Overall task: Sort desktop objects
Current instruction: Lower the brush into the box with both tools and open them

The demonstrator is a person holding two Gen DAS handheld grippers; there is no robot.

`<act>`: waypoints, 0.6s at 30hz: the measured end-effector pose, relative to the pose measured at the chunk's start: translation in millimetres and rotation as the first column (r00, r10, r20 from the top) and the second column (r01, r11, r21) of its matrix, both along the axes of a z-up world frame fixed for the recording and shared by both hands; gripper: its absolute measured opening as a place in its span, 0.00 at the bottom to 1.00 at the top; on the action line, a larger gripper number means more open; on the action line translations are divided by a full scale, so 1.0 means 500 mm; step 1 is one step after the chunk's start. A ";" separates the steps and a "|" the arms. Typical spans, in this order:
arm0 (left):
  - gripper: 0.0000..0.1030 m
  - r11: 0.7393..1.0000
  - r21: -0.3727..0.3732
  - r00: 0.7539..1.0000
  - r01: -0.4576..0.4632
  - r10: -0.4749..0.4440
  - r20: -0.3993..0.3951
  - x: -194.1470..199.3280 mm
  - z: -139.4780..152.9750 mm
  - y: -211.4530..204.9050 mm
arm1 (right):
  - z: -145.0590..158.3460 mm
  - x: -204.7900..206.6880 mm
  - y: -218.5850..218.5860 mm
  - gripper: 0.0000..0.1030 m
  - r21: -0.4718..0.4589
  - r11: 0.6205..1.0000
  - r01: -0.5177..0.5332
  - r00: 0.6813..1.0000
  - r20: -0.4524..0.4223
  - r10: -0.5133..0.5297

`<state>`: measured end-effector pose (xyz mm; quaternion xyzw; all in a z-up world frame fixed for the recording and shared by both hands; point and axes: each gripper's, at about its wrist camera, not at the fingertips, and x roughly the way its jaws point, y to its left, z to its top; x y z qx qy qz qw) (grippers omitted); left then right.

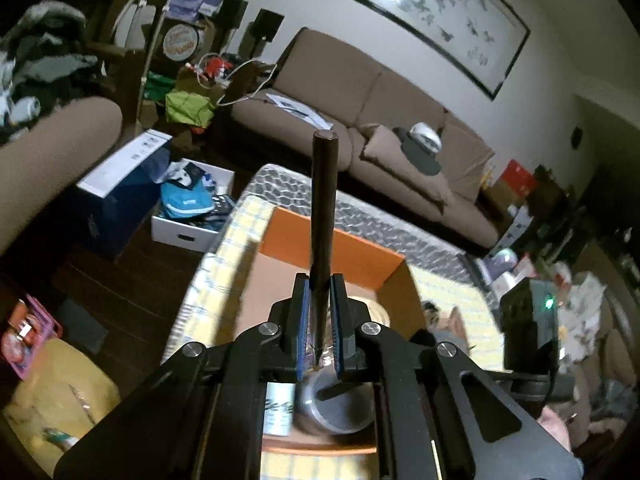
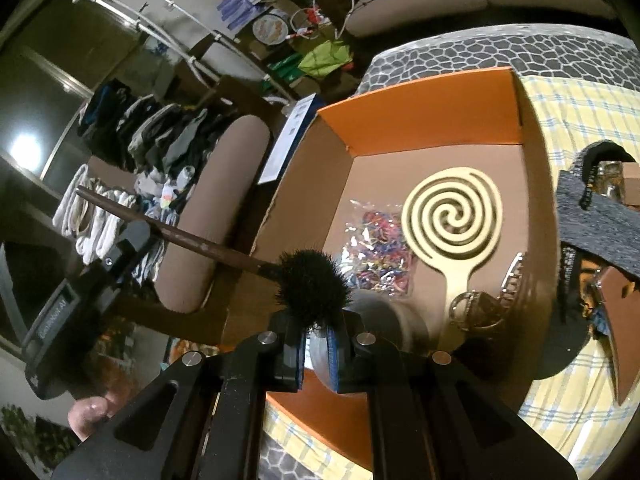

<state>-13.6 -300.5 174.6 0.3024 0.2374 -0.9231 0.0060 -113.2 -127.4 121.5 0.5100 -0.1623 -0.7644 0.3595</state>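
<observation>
1. Left jaws (image 1: pixel 320 278) are narrow and clamped on the brush (image 1: pixel 322 200) handle. The right jaws (image 2: pixel 320 320) are nearly closed too, with the bristle head right at their tips. I can't tell if they're pinching it.
2. Bench (image 2: pixel 580 120) has a yellow checked cloth.
3. Orange box (image 2: pixel 420 116) sits on it, with the brush above its near-left corner.
4. Inside the box are a spiral paddle (image 2: pixel 459 280) and, beside it, a bag of colourful bits (image 2: pixel 380 248).
</observation>
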 end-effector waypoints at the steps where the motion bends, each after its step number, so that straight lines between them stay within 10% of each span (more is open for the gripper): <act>1: 0.09 1.000 -0.017 1.000 0.009 -0.009 0.015 0.001 0.002 0.001 | -0.001 0.002 -0.007 0.07 0.002 1.000 -0.006 1.000 0.000 0.006; 18: 0.09 0.965 -0.225 0.973 0.132 -0.083 0.216 -0.014 -0.025 0.048 | -0.048 0.017 -0.129 0.07 0.046 0.992 -0.114 0.993 0.042 0.112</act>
